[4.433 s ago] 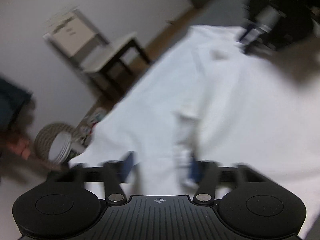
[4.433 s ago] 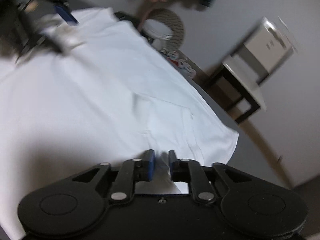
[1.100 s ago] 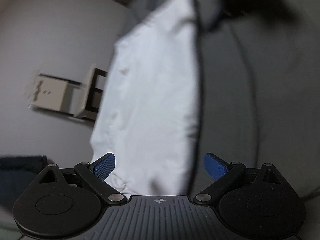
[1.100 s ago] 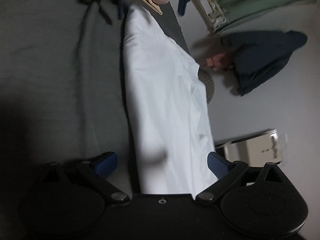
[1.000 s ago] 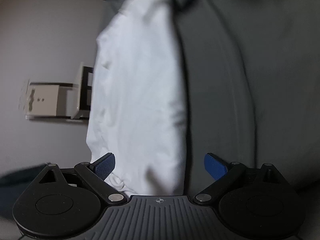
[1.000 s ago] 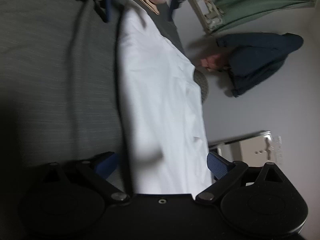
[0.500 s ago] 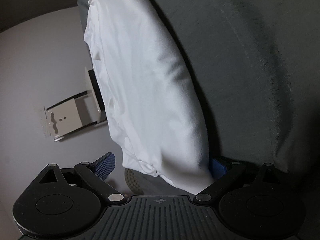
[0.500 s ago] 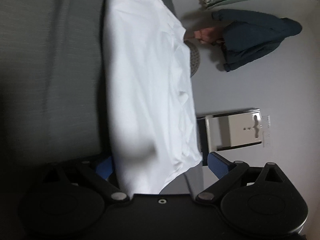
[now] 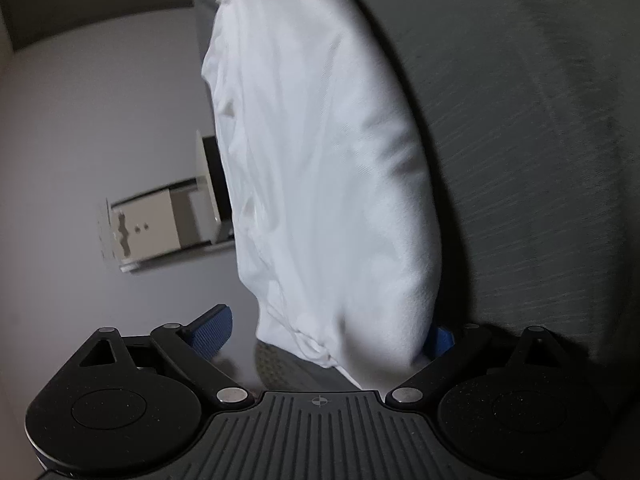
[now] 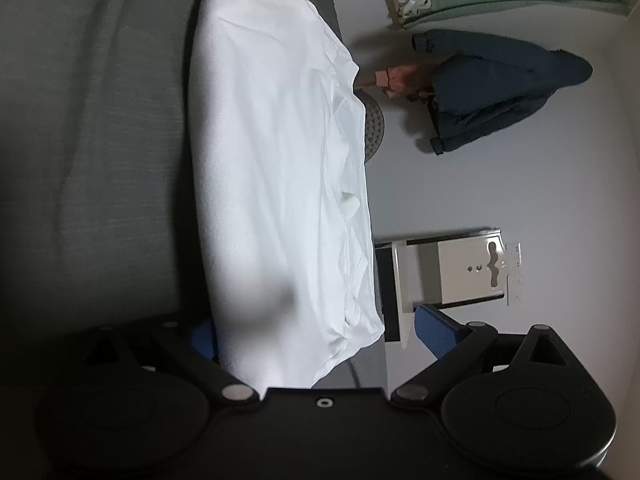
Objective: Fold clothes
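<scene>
White garment [image 9: 320, 168] now nearer, folded long, between spread hand-held gripper [image 9: 324, 332] fingers

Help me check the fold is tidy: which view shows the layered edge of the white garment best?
The right wrist view: the white garment is sharp there and its stacked edge folds show. The left wrist view shows the white garment blurred, mostly its smooth top.

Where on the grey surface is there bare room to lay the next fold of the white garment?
Bare grey surface runs along the white garment on its side away from the wall. The wall-side strip is narrow. Both grippers, left and right, are open.
</scene>
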Demonstrator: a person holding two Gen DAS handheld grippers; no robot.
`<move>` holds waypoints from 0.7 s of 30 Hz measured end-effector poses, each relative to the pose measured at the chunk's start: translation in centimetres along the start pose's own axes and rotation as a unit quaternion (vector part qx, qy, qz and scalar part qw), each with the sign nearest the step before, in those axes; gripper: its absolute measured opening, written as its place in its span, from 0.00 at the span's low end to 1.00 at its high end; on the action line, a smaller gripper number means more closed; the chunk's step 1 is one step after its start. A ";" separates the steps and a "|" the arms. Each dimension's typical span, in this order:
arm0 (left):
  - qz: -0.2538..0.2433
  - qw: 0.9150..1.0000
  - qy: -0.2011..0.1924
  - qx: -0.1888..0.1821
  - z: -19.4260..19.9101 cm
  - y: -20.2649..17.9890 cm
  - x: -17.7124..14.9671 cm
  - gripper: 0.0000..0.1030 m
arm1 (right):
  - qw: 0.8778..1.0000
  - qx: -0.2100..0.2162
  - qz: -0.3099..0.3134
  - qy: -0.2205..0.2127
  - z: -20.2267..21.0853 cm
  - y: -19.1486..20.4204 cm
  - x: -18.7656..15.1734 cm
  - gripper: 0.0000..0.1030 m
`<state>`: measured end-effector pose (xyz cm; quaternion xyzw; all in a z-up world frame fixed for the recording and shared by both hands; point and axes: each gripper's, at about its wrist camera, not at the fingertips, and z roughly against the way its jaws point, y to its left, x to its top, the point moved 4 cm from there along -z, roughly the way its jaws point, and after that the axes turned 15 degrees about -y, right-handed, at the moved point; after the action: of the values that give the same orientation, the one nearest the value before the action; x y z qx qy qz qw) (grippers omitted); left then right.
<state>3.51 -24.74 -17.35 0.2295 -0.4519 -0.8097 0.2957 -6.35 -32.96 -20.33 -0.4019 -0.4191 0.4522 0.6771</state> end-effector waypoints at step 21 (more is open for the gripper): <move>0.133 0.991 -0.016 -0.020 3.0 1.2 -2.7 0.10 | 0.998 0.047 -0.032 -0.001 0.9 0.6 1.8 0.08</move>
<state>3.87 -21.60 -14.57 0.1485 -0.4664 -0.7756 0.3986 -6.93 -30.97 -20.28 -0.3555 -0.4105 0.4496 0.7092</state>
